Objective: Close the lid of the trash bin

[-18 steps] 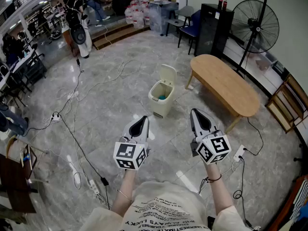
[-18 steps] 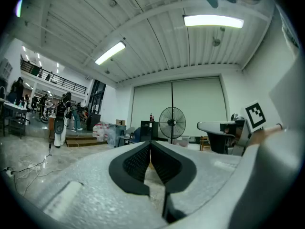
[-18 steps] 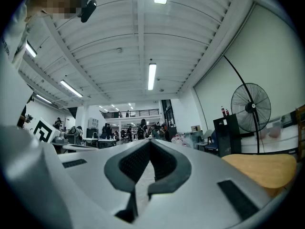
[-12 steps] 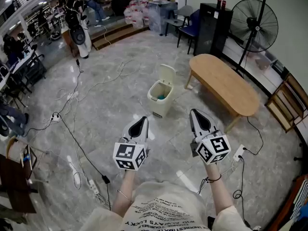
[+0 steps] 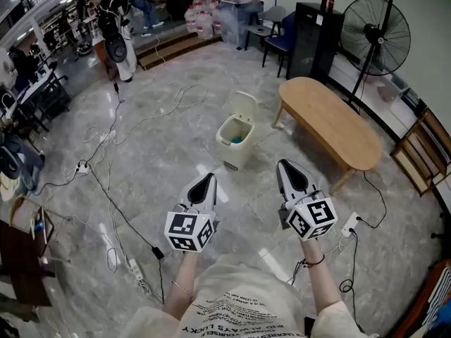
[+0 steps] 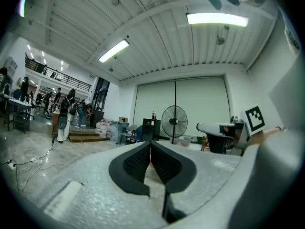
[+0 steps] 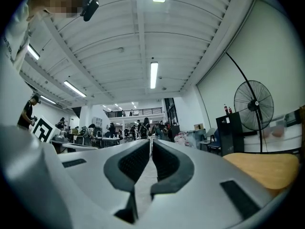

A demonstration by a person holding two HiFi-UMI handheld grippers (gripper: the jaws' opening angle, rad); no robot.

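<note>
A cream trash bin point(image 5: 235, 142) stands on the marble floor in the head view, its lid point(image 5: 245, 107) tipped up and back, with something teal inside. My left gripper point(image 5: 208, 179) is held level, short of the bin and a little to its left, jaws shut and empty. My right gripper point(image 5: 285, 166) is to the right of the bin, also short of it, shut with nothing between the pads. In the left gripper view the left gripper point(image 6: 150, 146) shows its tips touching. The right gripper point(image 7: 151, 143) shows the same in its own view. The bin is hidden in both gripper views.
A long wooden table point(image 5: 329, 124) stands right of the bin, a tall fan point(image 5: 384, 29) and a black cabinet point(image 5: 312, 39) behind it. Cables point(image 5: 113, 201) and power strips trail over the floor on the left. People and desks fill the far left.
The view has shifted slightly, so the bin sits marginally nearer. Both grippers keep their place and stay shut.
</note>
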